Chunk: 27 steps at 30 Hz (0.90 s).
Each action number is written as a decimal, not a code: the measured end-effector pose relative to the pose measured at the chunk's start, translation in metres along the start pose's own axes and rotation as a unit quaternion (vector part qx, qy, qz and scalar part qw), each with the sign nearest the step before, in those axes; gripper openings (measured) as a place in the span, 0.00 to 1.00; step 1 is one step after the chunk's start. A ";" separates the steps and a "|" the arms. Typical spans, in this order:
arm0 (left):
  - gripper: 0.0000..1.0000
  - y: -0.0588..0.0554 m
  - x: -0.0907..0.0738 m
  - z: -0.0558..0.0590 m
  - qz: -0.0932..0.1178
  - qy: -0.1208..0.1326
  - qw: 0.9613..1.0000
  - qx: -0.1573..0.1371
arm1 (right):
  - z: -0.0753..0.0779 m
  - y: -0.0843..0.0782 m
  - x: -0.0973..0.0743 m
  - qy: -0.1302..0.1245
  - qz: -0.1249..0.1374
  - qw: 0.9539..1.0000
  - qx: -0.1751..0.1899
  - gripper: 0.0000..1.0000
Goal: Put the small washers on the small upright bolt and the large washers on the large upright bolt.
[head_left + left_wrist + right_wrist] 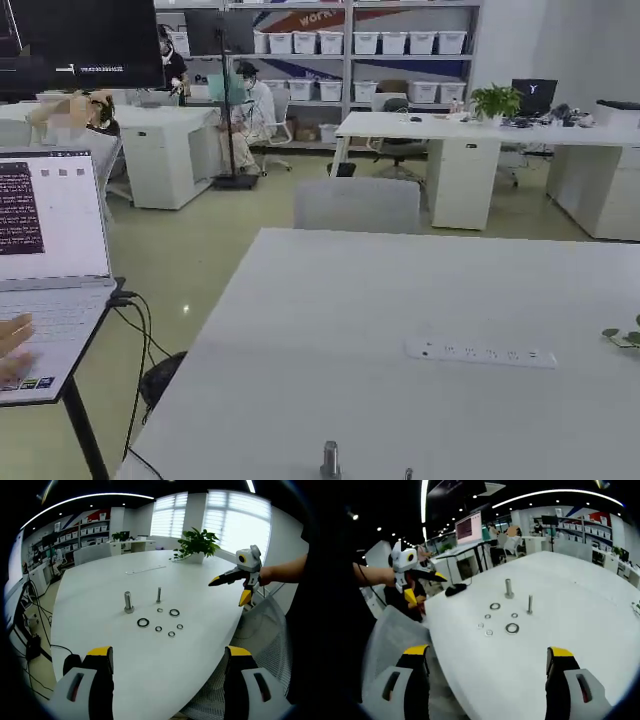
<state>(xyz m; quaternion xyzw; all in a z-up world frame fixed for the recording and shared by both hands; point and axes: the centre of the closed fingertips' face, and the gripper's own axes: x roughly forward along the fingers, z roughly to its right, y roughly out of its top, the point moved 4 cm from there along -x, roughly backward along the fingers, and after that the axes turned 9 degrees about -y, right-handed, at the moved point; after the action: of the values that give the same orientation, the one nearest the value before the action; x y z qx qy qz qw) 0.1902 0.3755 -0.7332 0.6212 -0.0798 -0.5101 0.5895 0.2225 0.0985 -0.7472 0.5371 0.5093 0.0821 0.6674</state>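
Washers (143, 623) lie loose on the white table (100, 580), two large and four small, clustered just beside the two upright bolts: the large bolt (128, 602) and the thin small bolt (158, 595) next to it. I see my left hand-held gripper (168, 652) spread wide and empty, back at the table's edge. My right hand-held gripper (488, 651) is likewise released, holding nothing, well apart from the washers.
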 end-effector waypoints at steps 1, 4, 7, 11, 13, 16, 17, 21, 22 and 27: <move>0.89 0.000 0.000 0.000 0.001 0.000 1.000 0.000 | 0.000 -0.001 0.000 0.000 -0.001 1.000 0.000 0.97; 0.89 0.000 -0.001 0.003 0.001 0.002 1.000 0.001 | 0.000 -0.002 -0.002 -0.001 0.000 1.000 0.000 0.97; 0.89 0.001 -0.003 0.006 0.006 0.001 1.000 0.002 | -0.001 -0.004 -0.004 -0.003 -0.001 1.000 -0.002 0.97; 0.89 0.000 -0.003 0.007 0.000 0.000 1.000 0.007 | 0.000 -0.002 -0.005 -0.005 0.002 1.000 -0.002 0.97; 0.89 0.001 -0.004 0.007 0.000 0.000 1.000 0.006 | 0.000 -0.001 -0.006 -0.005 0.002 1.000 -0.002 0.97; 0.90 0.005 -0.004 0.006 0.003 0.001 1.000 0.007 | 0.001 0.001 -0.006 -0.006 0.000 1.000 -0.008 0.97; 0.91 0.005 -0.004 0.006 0.002 0.001 1.000 0.007 | 0.001 0.001 -0.006 -0.007 -0.001 1.000 -0.011 0.97; 0.92 0.003 -0.002 0.003 -0.007 -0.001 1.000 0.013 | 0.004 0.002 -0.003 -0.012 -0.007 1.000 -0.021 0.96; 0.93 0.001 -0.001 0.002 -0.010 -0.003 1.000 0.014 | 0.004 0.002 -0.003 -0.011 -0.009 1.000 -0.022 0.96; 0.93 0.000 0.001 0.000 -0.019 -0.005 1.000 0.022 | 0.006 0.004 0.004 -0.013 -0.019 0.999 -0.036 0.95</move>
<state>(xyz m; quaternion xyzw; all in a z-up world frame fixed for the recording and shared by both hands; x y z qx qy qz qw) 0.1909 0.3744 -0.7336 0.6331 -0.0819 -0.5221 0.5656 0.2309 0.0993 -0.7467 0.5035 0.5078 0.0807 0.6944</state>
